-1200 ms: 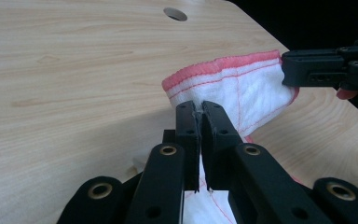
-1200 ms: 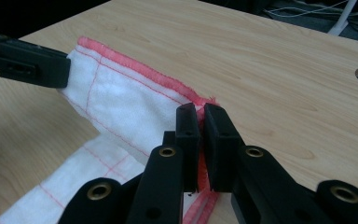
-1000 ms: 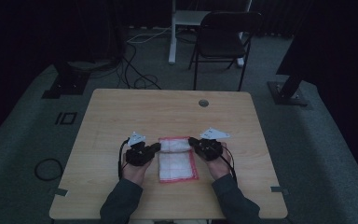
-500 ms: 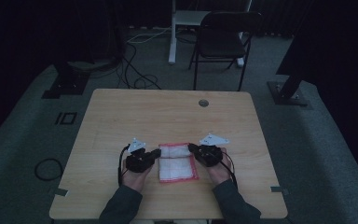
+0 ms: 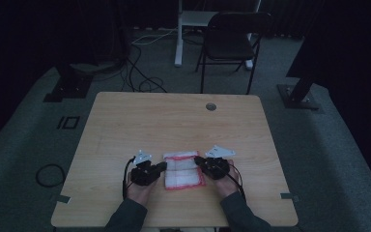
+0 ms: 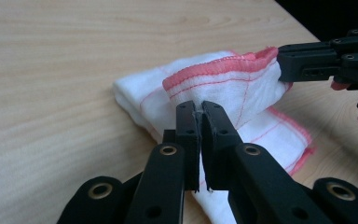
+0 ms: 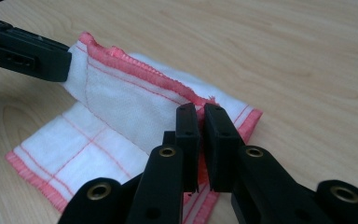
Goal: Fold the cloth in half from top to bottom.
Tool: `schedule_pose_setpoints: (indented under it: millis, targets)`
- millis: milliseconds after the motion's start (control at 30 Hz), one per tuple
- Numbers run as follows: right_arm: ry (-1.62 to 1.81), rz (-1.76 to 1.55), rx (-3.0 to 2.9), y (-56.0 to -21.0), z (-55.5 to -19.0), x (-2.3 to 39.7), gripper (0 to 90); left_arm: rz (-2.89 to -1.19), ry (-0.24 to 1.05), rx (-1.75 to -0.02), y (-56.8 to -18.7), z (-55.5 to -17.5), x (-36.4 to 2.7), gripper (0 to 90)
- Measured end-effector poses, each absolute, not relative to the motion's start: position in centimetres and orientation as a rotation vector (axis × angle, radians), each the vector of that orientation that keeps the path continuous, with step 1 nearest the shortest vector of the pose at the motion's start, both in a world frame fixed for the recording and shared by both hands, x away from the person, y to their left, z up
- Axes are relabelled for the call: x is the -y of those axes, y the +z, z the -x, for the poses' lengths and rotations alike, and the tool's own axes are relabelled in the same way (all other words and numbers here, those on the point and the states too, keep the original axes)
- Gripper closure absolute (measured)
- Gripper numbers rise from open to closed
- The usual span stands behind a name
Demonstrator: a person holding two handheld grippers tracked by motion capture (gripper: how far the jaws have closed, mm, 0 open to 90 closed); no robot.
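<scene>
Left gripper view has the left tongs [image 6: 200, 109] pinched tight on the edge of a white cloth with pink hems [image 6: 223, 88], the fabric caught between the jaws. Right gripper view has the right tongs [image 7: 200, 112] clamped the same way on the opposite side of the cloth's pink-stitched edge. Between the two grips the upper layer is raised above the lower one, which lies flat on the worktop [image 7: 307, 60]. From the high view, the cloth sits at the near middle of the wooden worktop, left tongs at its left side, right tongs at its right. A dark chair [image 5: 232, 41] stands on the floor beyond the far edge.
</scene>
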State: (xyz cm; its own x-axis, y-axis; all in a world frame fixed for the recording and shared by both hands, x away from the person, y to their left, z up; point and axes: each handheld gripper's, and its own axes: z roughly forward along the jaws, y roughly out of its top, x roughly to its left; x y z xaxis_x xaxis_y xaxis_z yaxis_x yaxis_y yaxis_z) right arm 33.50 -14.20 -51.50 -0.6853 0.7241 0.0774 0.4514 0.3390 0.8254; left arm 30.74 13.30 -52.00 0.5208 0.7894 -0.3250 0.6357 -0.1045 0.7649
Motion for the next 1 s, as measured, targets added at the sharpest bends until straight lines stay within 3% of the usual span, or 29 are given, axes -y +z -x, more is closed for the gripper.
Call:
schedule_pose_setpoints:
  millis: [433, 1000]
  targets:
    - [1.259, -1.067, -2.331, -52.5, -33.0, 14.1, 85.2, -1.821, 0.176, -1.212, -53.3, -30.1, -13.3, 85.9]
    - [1.255, -1.068, -2.332, -52.7, -33.0, 14.2, 85.2, -1.744, 0.237, -1.224, -50.8, -31.3, -14.9, 80.8]
